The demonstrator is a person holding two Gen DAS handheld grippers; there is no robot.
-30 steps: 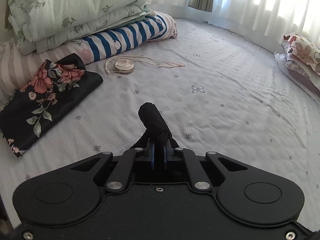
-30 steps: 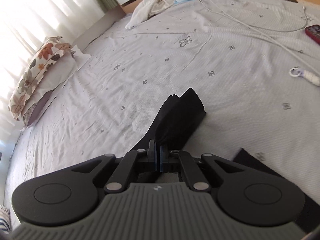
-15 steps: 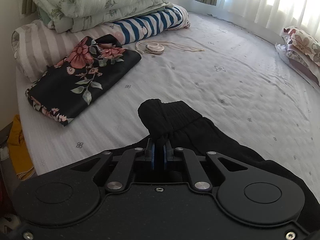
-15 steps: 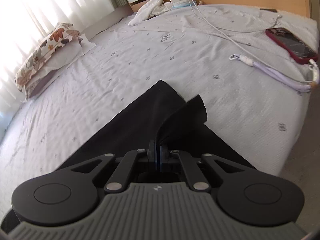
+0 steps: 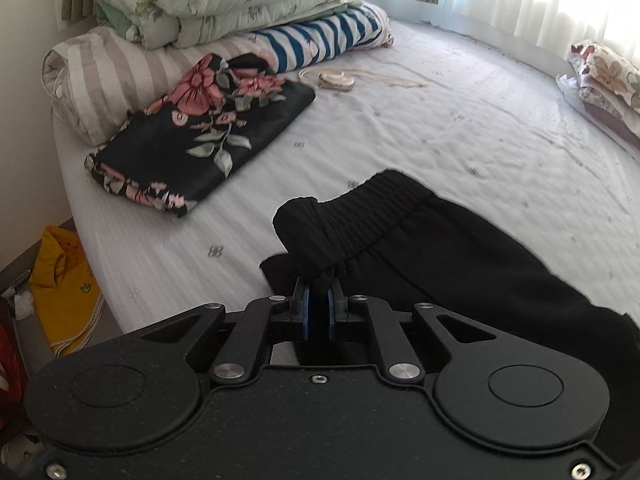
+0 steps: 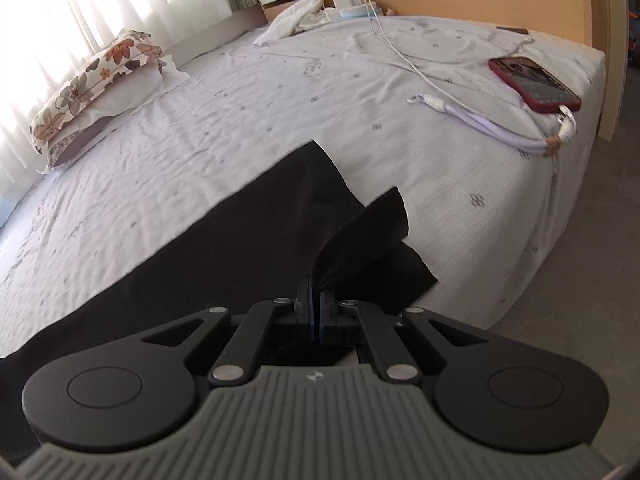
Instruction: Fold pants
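Observation:
Black pants (image 5: pixel 448 248) lie spread on the white bed near its front edge. My left gripper (image 5: pixel 318 292) is shut on the bunched end of the elastic waistband (image 5: pixel 360 212), which stands up in front of the fingers. In the right wrist view the pants (image 6: pixel 240 248) run off to the left, and my right gripper (image 6: pixel 316 300) is shut on the leg hem (image 6: pixel 372 228), lifted a little off the sheet near the bed's right edge.
A folded black floral garment (image 5: pixel 200 132) lies left of the waistband. Stacked quilts and pillows (image 5: pixel 220 4) fill the far left. A small round device with cord (image 5: pixel 336 78) lies beyond. A red phone (image 6: pixel 534 84), white cables (image 6: pixel 492 124) and floral pillow (image 6: pixel 92 84) lie on the bed.
Both grippers pulled back toward the bed's front edge and lowered, carrying the pants. The pants went from hanging bunched to lying spread flat on the sheet.

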